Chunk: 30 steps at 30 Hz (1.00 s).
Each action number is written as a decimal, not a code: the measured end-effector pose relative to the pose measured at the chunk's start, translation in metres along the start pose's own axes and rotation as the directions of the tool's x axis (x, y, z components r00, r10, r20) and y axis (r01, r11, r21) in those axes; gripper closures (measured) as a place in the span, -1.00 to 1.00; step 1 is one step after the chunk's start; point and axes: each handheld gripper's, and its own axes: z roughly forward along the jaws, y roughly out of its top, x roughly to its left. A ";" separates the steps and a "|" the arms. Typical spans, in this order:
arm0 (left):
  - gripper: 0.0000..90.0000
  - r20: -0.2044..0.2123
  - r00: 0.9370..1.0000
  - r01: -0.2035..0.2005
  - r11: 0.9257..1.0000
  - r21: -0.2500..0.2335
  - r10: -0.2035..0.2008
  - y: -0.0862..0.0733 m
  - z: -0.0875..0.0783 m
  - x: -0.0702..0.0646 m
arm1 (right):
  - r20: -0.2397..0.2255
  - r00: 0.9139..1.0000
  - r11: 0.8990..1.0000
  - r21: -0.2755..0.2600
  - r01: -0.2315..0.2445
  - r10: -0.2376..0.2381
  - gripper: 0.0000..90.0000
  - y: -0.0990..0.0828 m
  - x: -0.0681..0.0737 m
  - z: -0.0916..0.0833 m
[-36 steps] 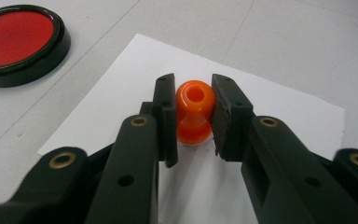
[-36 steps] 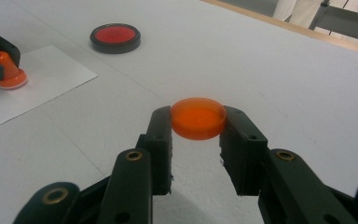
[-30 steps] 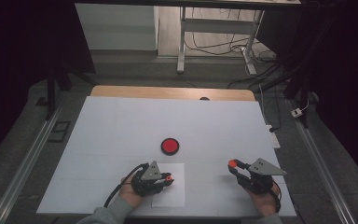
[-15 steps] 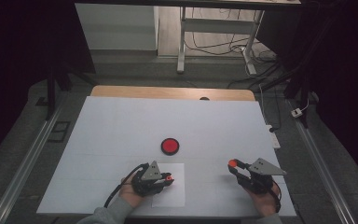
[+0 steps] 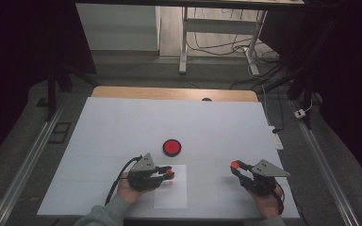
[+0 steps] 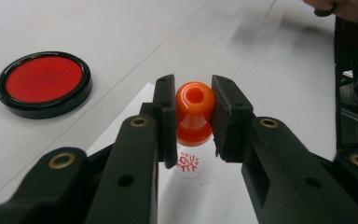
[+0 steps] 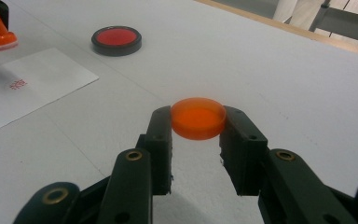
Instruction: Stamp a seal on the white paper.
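Observation:
My left gripper (image 6: 194,119) is shut on an orange stamp (image 6: 194,113), held just above a white sheet of paper (image 6: 214,196) that bears a red stamped mark (image 6: 187,162). In the high view the left gripper (image 5: 168,173) hovers over the paper (image 5: 172,195) near the table's front. My right gripper (image 7: 196,128) is shut on a round orange cap (image 7: 198,117), held a little above the table; it sits at the front right in the high view (image 5: 235,166). A round red ink pad (image 5: 172,147) in a black case lies behind the paper, also seen from both grippers (image 6: 43,83) (image 7: 116,39).
The white table top (image 5: 122,127) has a wooden strip along its far edge (image 5: 169,93). Beyond it stand metal frame legs (image 5: 184,42) and loose cables (image 5: 217,42) on the floor. Rails run along both sides of the table.

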 end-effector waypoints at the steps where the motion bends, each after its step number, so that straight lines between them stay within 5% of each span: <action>1: 0.62 0.002 1.000 0.003 1.000 -0.004 -0.003 0.000 -0.001 0.000 | 0.000 1.000 1.000 0.000 0.000 0.000 0.43 0.000 0.000 0.000; 16: 0.62 0.029 0.997 0.075 0.995 -0.066 -0.073 0.013 -0.017 0.015 | -0.003 1.000 1.000 0.005 0.001 -0.001 0.43 -0.001 0.000 0.002; 30: 0.61 0.054 0.997 0.066 0.993 -0.098 -0.061 0.031 -0.033 0.021 | -0.006 1.000 1.000 0.009 -0.003 0.003 0.43 -0.001 0.000 0.004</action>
